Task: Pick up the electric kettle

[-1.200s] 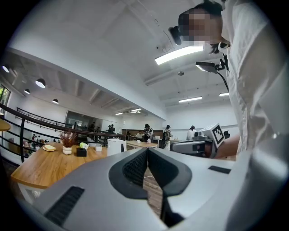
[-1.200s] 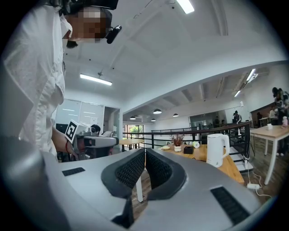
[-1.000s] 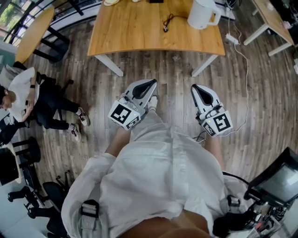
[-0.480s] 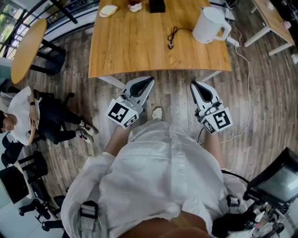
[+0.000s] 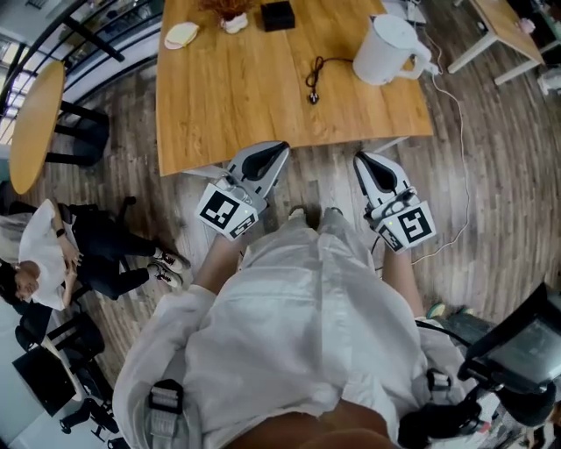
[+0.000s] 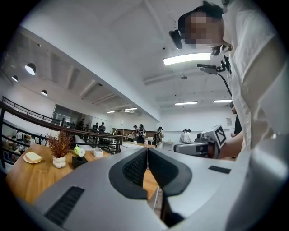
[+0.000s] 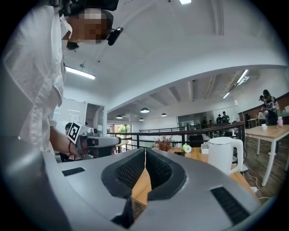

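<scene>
The white electric kettle (image 5: 388, 50) stands upright at the far right of the wooden table (image 5: 237, 105), its handle to the right; the right gripper view has the kettle (image 7: 224, 154) ahead on the right. My left gripper (image 5: 277, 148) is shut and empty, held level at the table's near edge. My right gripper (image 5: 360, 159) is also shut and empty, just short of the same edge, well short of the kettle. In the left gripper view the left gripper (image 6: 147, 150) has its jaws together; in the right gripper view the right gripper (image 7: 145, 150) likewise.
A black cable (image 5: 316, 74) lies mid-table left of the kettle. A black box (image 5: 278, 15), a potted dried plant (image 5: 230, 10) and a small plate (image 5: 181, 35) sit at the far edge. A white cord (image 5: 459, 131) runs over the floor at right. A seated person (image 5: 61, 263) is at left.
The table and kettle have come nearer in the head view; both grippers now reach the table's near edge, still shut.
</scene>
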A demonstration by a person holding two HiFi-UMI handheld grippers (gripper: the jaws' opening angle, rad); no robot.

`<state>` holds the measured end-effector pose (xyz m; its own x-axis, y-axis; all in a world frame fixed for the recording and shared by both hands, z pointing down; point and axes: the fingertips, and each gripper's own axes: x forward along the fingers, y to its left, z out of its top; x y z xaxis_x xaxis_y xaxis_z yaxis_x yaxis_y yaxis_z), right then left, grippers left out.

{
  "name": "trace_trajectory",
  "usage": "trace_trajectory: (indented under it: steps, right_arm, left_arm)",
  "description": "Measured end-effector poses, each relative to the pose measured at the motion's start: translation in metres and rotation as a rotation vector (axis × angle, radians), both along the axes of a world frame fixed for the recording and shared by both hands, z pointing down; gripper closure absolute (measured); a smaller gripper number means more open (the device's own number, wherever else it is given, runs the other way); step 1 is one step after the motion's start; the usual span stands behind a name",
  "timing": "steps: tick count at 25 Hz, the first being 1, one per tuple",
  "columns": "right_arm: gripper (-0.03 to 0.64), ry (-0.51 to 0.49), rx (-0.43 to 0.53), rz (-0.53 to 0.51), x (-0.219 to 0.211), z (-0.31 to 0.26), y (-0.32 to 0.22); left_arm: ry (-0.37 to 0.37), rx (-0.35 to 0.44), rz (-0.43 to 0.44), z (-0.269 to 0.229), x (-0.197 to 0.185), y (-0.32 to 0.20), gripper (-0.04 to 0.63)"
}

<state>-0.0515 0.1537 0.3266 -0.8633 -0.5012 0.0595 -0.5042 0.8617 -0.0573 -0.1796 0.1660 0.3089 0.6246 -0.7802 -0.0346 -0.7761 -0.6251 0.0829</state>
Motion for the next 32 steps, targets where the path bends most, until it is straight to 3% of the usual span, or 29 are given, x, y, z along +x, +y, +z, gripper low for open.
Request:
trace_trajectory:
  steps: [19, 32]
  right_arm:
    - [0.604, 0.014, -0.028, 0.037, 0.032, 0.015, -0.054]
    - [0.604, 0.028, -0.038, 0.054, 0.034, 0.026, -0.086]
  left_arm:
    - [0.012, -0.011, 0.079, 0.010, 0.044, -0.059, 0.588]
    - [0.007, -0.042, 0.091, 0.022, 0.044, -0.091, 0.588]
